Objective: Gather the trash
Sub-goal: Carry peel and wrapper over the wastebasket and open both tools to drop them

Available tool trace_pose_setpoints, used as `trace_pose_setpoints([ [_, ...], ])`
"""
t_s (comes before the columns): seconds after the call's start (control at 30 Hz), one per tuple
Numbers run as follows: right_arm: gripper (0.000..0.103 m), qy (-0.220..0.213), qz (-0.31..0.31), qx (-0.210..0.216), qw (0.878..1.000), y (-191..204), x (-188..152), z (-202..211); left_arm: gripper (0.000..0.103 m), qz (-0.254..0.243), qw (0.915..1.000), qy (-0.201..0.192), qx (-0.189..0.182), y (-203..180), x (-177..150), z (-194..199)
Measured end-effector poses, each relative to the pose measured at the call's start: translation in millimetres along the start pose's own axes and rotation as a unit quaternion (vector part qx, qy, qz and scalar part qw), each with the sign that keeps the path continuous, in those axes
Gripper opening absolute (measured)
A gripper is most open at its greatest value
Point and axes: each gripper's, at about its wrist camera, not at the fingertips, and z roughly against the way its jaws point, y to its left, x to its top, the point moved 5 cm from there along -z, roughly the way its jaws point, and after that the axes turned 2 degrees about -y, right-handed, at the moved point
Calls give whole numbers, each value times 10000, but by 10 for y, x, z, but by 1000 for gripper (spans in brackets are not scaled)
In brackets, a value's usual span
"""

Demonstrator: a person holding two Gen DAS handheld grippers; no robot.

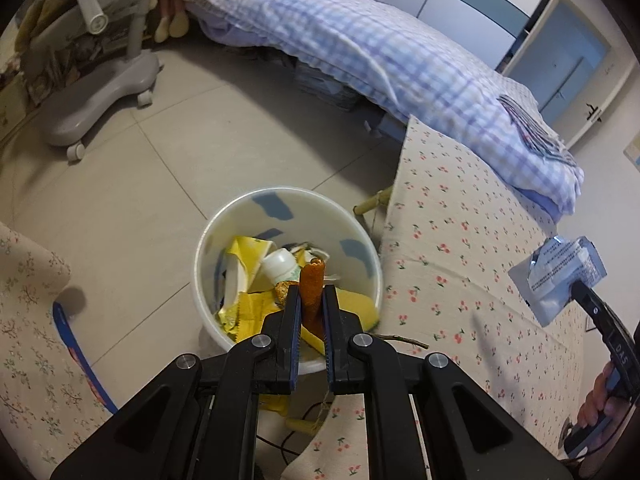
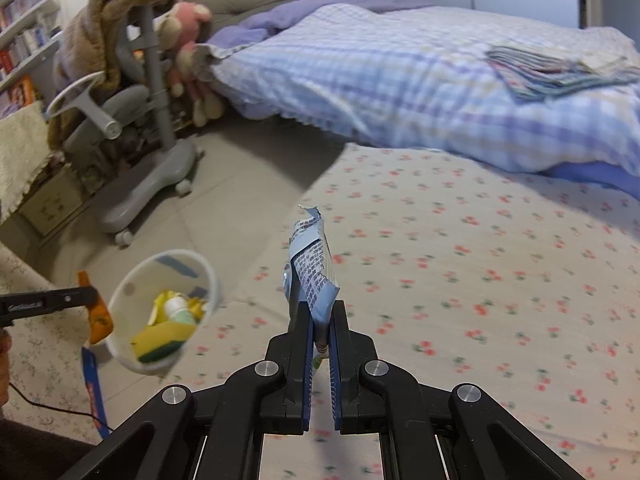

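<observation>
My left gripper (image 1: 312,294) is shut on a strip of orange peel (image 1: 313,292) and holds it above the white trash bin (image 1: 362,232) on the floor. The bin holds yellow wrappers, a white bottle (image 1: 280,266) and a yellow sponge. My right gripper (image 2: 320,312) is shut on a blue and silver wrapper (image 2: 310,268) above the cherry-print tablecloth (image 2: 460,260). The right gripper with the wrapper (image 1: 560,276) also shows at the right in the left wrist view. In the right wrist view the bin (image 2: 124,300) sits lower left, with the left gripper's fingers (image 2: 76,298) and the peel (image 2: 98,320) beside it.
A bed with a blue checked quilt (image 1: 360,48) runs behind the table. A grey wheeled chair (image 1: 100,92) stands on the tiled floor at the left. A thin twig (image 1: 404,339) lies on the tablecloth edge. A blue strap (image 1: 76,344) hangs by the floral cloth at the left.
</observation>
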Motion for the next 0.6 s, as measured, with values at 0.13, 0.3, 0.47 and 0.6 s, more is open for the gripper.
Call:
trace_pose_setpoints([
  [0.13,5,21,104,145,9998,207,14,-74,11,58,9999,-63,60,106,76,-51],
  [0.3,5,39,153,322,9994,412,60,-183,20,240,9995,172,83,184,121,-179],
  [0.47,6,142,188,469,9986,600,58,-331,88,206,9985,215,452,236,82,-148],
  [0.6,6,265,229,604,9976,793,39,-477,89,51,9968,148,789,313,43,-70],
])
